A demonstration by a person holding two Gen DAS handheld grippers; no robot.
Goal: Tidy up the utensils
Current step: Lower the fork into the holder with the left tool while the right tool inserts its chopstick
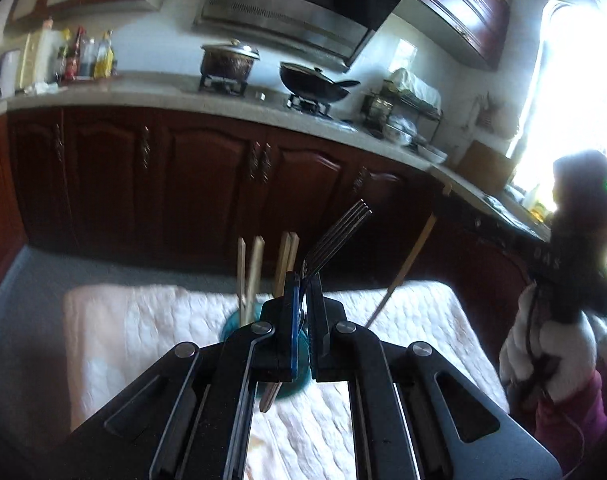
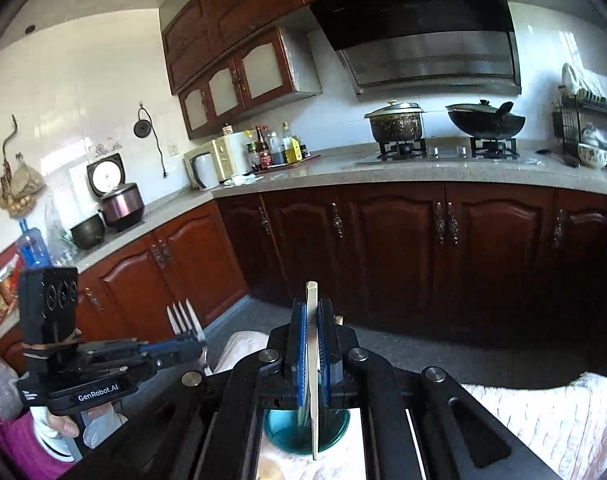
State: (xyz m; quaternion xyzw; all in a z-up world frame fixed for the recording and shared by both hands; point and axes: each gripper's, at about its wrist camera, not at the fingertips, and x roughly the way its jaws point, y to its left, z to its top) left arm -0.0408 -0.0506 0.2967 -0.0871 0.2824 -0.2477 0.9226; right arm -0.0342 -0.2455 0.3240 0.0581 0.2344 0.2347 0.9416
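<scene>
My left gripper (image 1: 302,286) is shut on a metal fork (image 1: 337,232), whose tines point up and to the right. Behind its fingers stands a teal cup (image 1: 233,326) with several wooden chopsticks (image 1: 255,268) upright in it. My right gripper (image 2: 312,314) is shut on a single pale chopstick (image 2: 312,292), held upright, with its lower end over the teal cup (image 2: 307,428). The right wrist view shows the left gripper (image 2: 195,349) low on the left with the fork (image 2: 183,318). In the left wrist view the held chopstick (image 1: 407,264) slants at right, gripped by the right gripper (image 1: 443,202).
The cup stands on a white quilted cloth (image 2: 543,420) over a table. Beyond it run dark red cabinets (image 2: 383,248) under a stone counter (image 2: 323,172) with a pot (image 2: 395,124), a wok (image 2: 485,122), bottles and a dish rack. A person in a white fluffy jacket (image 1: 551,352) stands at right.
</scene>
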